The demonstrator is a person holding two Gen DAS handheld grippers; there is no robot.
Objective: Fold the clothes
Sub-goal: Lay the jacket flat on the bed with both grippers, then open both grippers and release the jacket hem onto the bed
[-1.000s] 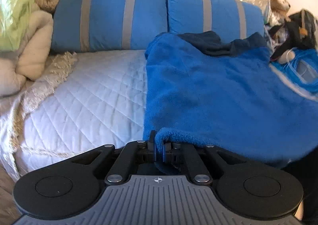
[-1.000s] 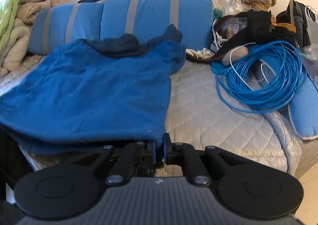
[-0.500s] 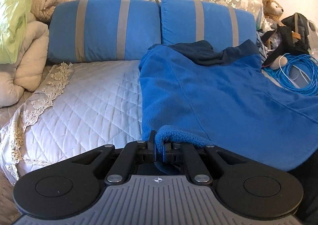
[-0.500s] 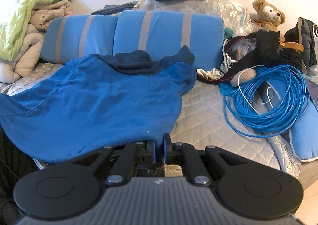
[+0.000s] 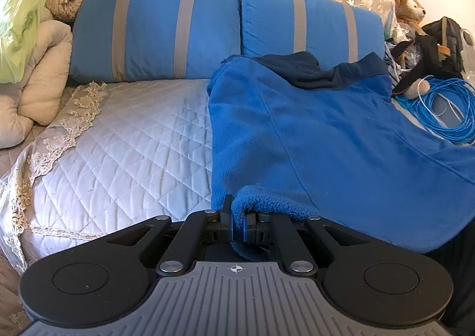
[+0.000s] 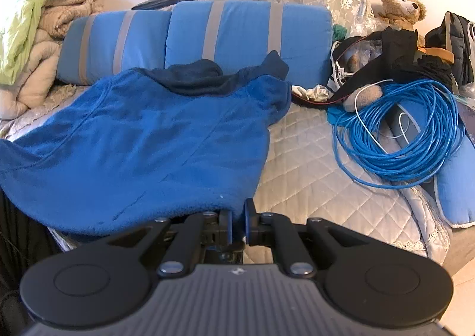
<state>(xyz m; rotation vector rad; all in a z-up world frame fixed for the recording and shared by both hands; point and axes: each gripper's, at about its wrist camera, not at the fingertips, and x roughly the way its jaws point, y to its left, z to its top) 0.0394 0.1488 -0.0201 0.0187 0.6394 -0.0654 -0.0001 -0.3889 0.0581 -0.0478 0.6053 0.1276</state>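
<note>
A blue fleece garment [image 5: 326, 140] with a dark navy collar lies spread on the quilted bed, its collar end against the pillows. My left gripper [image 5: 237, 217] is shut on the garment's near left hem corner, which bunches between the fingers. In the right wrist view the same blue fleece garment [image 6: 148, 143] stretches to the left, and my right gripper [image 6: 237, 217] is shut on its near right hem corner. The hem hangs lifted between the two grippers, at the bed's front edge.
Two blue pillows with grey stripes [image 5: 166, 36] line the back. Folded blankets [image 5: 26, 39] pile at the left. A coil of blue cable [image 6: 397, 134], a teddy bear [image 6: 397, 9] and dark bags [image 6: 445, 48] crowd the right. White quilt [image 5: 118, 158] lies bare left of the garment.
Both grippers have risen and drawn back with the hem; the pillows and garment sit lower in both views and more of the bed shows.
</note>
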